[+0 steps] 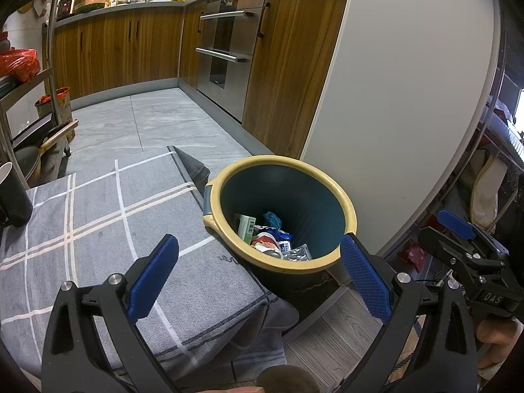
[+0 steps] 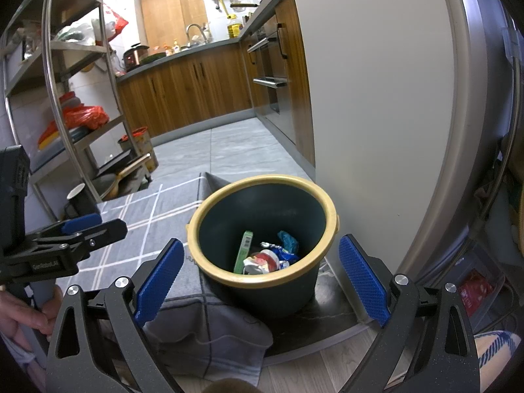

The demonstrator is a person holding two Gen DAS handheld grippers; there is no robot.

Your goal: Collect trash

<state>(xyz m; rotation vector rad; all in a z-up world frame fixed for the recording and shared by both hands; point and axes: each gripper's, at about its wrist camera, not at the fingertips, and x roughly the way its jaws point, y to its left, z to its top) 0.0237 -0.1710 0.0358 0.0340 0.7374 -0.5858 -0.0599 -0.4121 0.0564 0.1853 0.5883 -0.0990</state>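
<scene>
1. Frankly, some of this you cannot read: the heap of trash (image 2: 265, 257) at the bottom of the bin (image 1: 327, 263) is a jumble, and only a green carton (image 1: 246, 227), a crumpled blue wrapper (image 2: 288, 240) and a silvery blister pack (image 1: 296, 252) can be told apart; the red-and-white piece among them is unclear.
2. The bin's lower wall and base are hidden behind its own yellow rim in your left wrist view, and the grey checked cloth (image 1: 98, 216) covers whatever it lies on.
3. Your shelf rack (image 2: 75, 98) is cut off at the frame edge, and the things on its shelves are too distorted to name beyond a red plastic bag (image 2: 85, 116).
4. Your left gripper (image 1: 258, 275) has its blue pads spread wide with nothing between them. The bin sits ahead and to the right of centre, its near rim lying between the fingertips, close to the right-hand pad.
5. Your right gripper (image 2: 262, 275) is likewise spread wide and empty. The bin stands between the two pads in this view, beyond and below them, not touched by either.
6. The bin rests on the floor just beside the white panel (image 1: 409, 98), with the cloth's edge against its left side.
</scene>
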